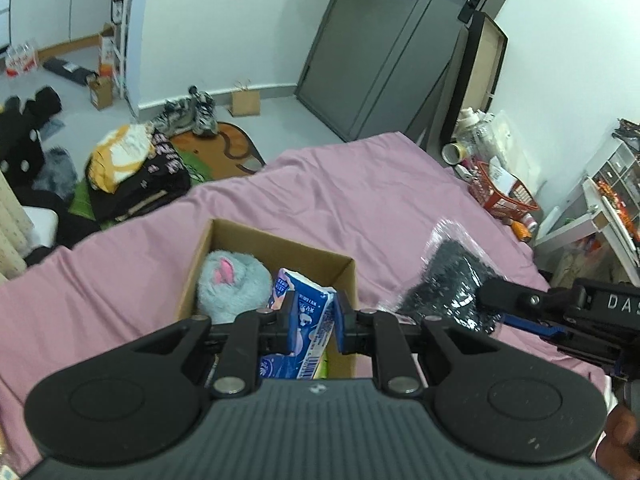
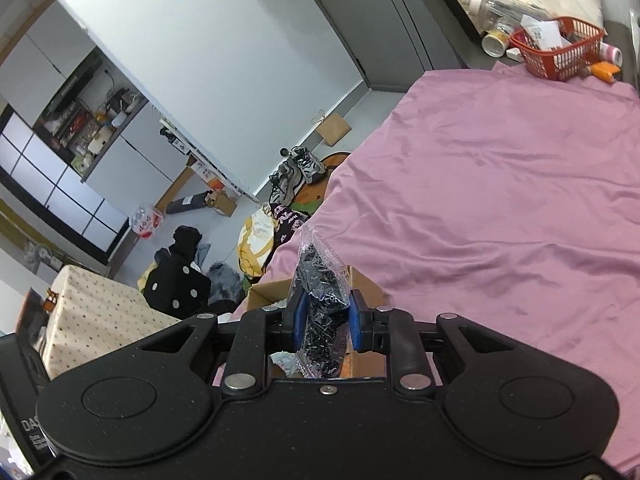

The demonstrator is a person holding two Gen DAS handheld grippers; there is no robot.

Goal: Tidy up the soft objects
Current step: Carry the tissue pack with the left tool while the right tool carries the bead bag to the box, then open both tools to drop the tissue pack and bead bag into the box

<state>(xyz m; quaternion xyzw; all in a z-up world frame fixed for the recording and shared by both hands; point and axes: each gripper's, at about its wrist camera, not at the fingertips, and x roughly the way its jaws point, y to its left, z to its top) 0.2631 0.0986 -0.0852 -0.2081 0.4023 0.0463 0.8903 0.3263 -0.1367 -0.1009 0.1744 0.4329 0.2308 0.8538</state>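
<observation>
Left gripper [image 1: 314, 322]: jaws clenched on a blue printed soft pack [image 1: 308, 316], which stands between the blue finger pads [image 1: 291, 320] and hangs over the open cardboard box [image 1: 280, 246]. The pack's upper end is crumpled and rises just above the fingertips; its lower end reaches down into the box near the box's front wall.

Right gripper [image 2: 325, 322]: jaws grasping a clear plastic bag of dark fibrous material [image 2: 320, 280]. The bag stands upright between the blue pads [image 2: 301, 320], its sealed top edge projecting well beyond the fingertips. In the left wrist view the same bag [image 1: 452, 284] is held in the air to the right of the box, above the bed, with the right gripper's body [image 1: 568, 312] entering from the right edge.

Box contents: a grey-blue plush toy with a pink ear [image 1: 232, 284] fills the left half of the box, touching its left wall, just beside the blue pack. A second blue printed item lies lower in the box, partly hidden by the gripper.

Support: the box sits on a bed covered by a pink sheet [image 1: 360, 192], nearer its front left part. A red basket [image 2: 560, 52] stands beyond the bed's far right corner. Clothes [image 1: 136, 168] and shoes [image 1: 188, 116] lie on the floor past the bed's left edge.
</observation>
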